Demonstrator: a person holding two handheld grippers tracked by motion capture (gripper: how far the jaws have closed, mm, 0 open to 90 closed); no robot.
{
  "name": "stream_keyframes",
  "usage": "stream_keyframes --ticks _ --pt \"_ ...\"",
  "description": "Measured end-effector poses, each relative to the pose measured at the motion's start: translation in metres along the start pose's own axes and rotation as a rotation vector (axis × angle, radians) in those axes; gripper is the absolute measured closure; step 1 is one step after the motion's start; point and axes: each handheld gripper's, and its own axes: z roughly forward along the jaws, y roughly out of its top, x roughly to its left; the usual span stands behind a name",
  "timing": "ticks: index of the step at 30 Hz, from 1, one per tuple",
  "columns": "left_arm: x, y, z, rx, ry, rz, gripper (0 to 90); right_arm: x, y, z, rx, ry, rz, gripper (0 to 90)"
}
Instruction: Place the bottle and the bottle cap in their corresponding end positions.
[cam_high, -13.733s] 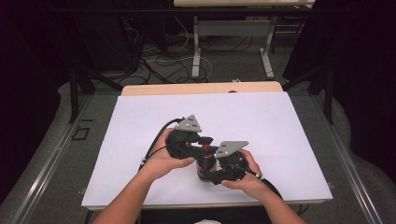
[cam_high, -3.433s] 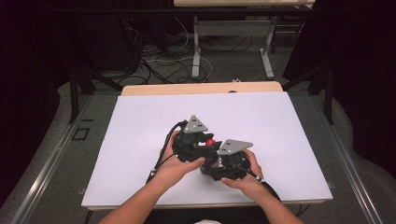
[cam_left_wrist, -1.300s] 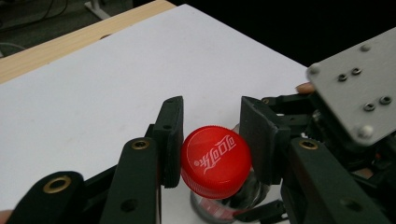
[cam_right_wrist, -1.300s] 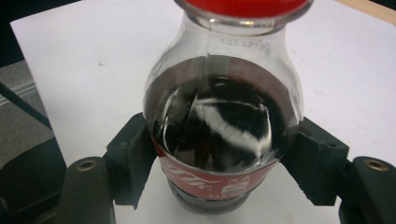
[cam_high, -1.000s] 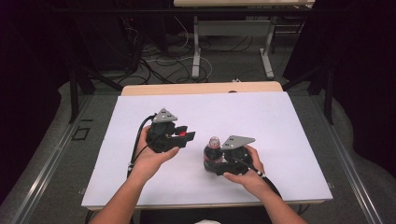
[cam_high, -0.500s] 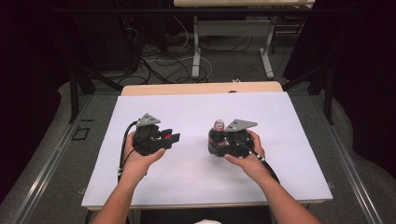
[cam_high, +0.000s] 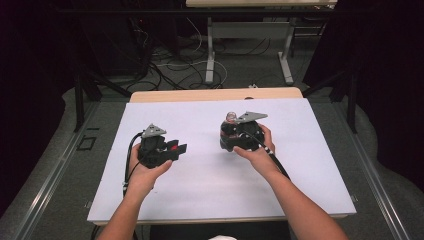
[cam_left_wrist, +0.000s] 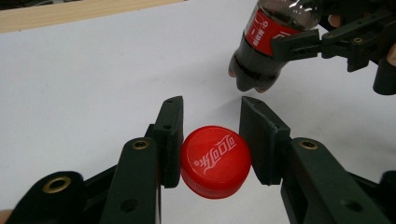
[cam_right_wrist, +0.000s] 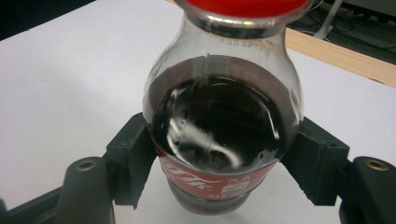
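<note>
Red cap (cam_left_wrist: 215, 161) with white script, dark cola bottle (cam_right_wrist: 219, 126) with red label, white table (cam_high: 210, 180)

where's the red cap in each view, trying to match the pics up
High view: the red cap sits left of centre, at the front of the left gripper.
Left gripper view: it is at bottom centre, clamped between the two black jaws.
Right gripper view: I cannot make the cap out here.
Shared landmark: the cola bottle held in the right gripper.
</note>
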Motion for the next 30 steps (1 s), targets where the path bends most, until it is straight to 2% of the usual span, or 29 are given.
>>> stream_keyframes --ticks 3,6,7,9,12,14,17,18,20,21,25,27,30 --pt "0.001 -0.002 0.001 -0.001 -0.001 -0.018 61.2 -0.002 0.003 0.008 -0.007 -0.002 0.010 30.4" --pt "0.003 -0.003 0.002 0.000 0.002 -0.015 61.2 -0.004 0.004 0.016 -0.017 -0.009 0.013 30.4" --pt "0.005 -0.003 0.001 0.016 -0.001 -0.009 61.2 -0.005 0.004 0.019 -0.018 -0.009 0.013 30.4" --pt "0.005 -0.005 0.001 0.002 0.005 -0.022 61.2 -0.006 0.004 0.026 -0.018 -0.009 0.021 30.4" --pt "0.008 -0.005 -0.001 0.011 0.001 -0.021 61.2 -0.008 0.002 0.035 -0.005 -0.010 0.022 30.3" --pt "0.008 -0.006 0.000 0.000 0.002 -0.035 61.2 -0.008 0.000 0.042 -0.001 -0.022 0.013 30.3" --pt "0.010 -0.007 0.000 0.006 0.000 -0.027 61.2 -0.008 -0.002 0.050 -0.004 -0.029 0.005 30.1" --pt "0.010 -0.007 0.000 0.012 -0.003 -0.027 61.2 -0.008 -0.002 0.052 0.016 -0.026 0.009 30.1" --pt "0.010 -0.007 0.001 0.014 -0.004 -0.028 61.2 -0.007 -0.004 0.057 -0.010 -0.026 0.009 30.1" --pt "0.010 -0.008 0.002 0.005 -0.001 -0.040 61.3 -0.007 -0.004 0.059 -0.008 -0.029 0.012 30.1" --pt "0.012 -0.009 0.004 0.025 -0.005 -0.027 61.2 -0.005 -0.008 0.065 0.002 -0.032 0.008 29.9" --pt "0.011 -0.010 0.006 0.018 -0.004 -0.037 61.3 -0.005 -0.010 0.068 0.008 -0.033 0.010 29.7" --pt "0.012 -0.010 0.006 0.022 -0.005 -0.028 61.2 -0.005 -0.011 0.068 0.004 -0.034 0.016 29.5"
